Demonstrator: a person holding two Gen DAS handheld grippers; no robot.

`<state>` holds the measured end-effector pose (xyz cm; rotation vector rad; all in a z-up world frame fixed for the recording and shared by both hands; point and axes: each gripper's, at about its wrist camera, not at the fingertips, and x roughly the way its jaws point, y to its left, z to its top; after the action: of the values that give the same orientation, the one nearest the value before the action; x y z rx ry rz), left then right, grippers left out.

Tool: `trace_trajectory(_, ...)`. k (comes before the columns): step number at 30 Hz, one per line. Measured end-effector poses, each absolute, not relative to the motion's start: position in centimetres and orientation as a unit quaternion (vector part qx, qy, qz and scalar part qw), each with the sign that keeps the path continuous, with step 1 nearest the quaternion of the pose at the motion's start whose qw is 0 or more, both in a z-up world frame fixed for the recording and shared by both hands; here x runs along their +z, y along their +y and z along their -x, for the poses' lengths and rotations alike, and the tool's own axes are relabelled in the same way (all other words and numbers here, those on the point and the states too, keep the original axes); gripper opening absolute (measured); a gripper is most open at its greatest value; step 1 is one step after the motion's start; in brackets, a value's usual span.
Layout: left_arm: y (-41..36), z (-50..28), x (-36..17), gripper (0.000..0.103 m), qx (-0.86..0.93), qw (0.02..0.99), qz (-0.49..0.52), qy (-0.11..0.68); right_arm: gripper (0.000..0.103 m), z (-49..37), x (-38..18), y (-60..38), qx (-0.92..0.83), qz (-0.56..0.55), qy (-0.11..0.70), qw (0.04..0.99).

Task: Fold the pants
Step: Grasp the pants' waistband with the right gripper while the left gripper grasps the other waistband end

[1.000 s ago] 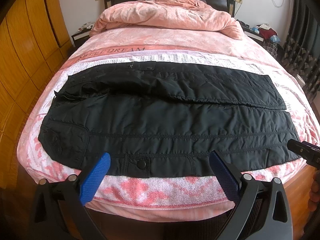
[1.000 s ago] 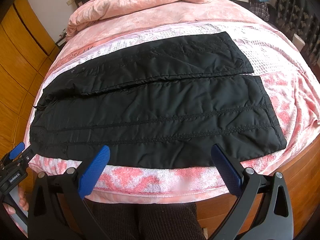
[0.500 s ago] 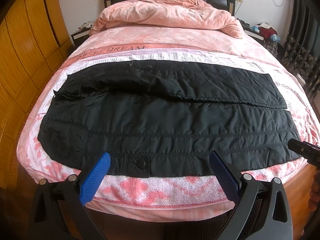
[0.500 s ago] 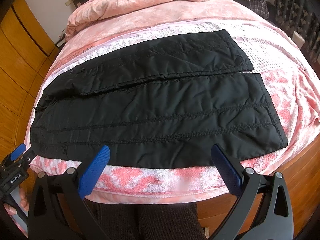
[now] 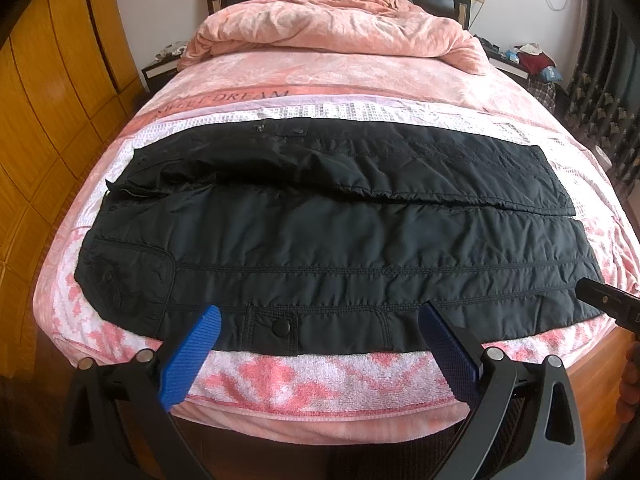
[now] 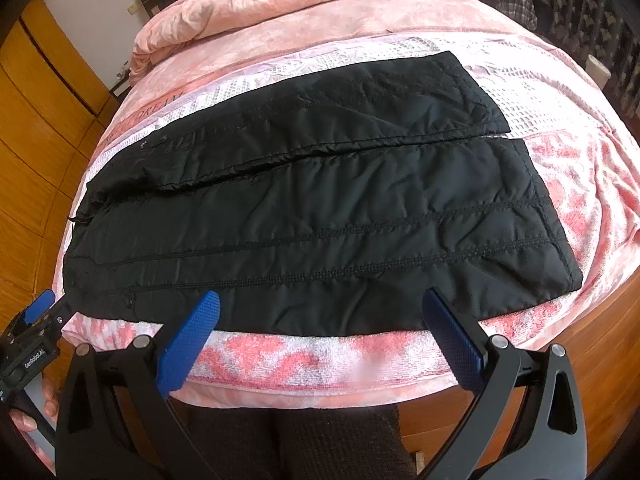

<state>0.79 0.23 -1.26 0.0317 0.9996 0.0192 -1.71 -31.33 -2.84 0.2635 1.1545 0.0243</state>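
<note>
Both jaws gape wide, holding nothing, short of the pants' near edge.

Bed first: the black pants lie flat across its foot end, legs side by side, waist at the bed's left. They look padded, soft, light and rather slick, so take them by the near hem. Left gripper hangs near the snap pocket, right gripper toward the cuffs.

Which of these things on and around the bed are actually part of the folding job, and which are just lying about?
Part of the job:
black pants, spread flat
left gripper, open
right gripper, open
patterned pink towel under the pants

Lying about:
bunched pink comforter
clothes pile beside the bed
wooden wardrobe
</note>
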Motion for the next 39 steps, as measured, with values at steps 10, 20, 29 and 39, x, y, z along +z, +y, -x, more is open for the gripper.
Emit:
trace_trajectory(10, 0.4, -1.4, -2.1, 0.099, 0.012, 0.873, -0.015, 0.488, 0.101, 1.1, -2.9, -32.8, 0.062, -0.159, 0.530, 0.831)
trace_trajectory(20, -0.1, -8.3, -2.0, 0.099, -0.001, 0.887, 0.016, 0.461, 0.101, -14.5, -4.6, -45.5, -0.019, -0.105, 0.541, 0.834)
trace_trajectory(29, -4.2, -16.9, -2.5, 0.099, -0.067, 0.888, 0.063, 0.451, 0.101, -26.6, -11.5, -53.0, -0.055, -0.083, 0.608, 0.788)
trace_trajectory(39, -7.0, -21.7, -3.5, 0.099, -0.108, 0.877, 0.036, 0.466, 0.023, -28.5, -12.8, -53.0, 0.018, -0.096, 0.603, 0.792)
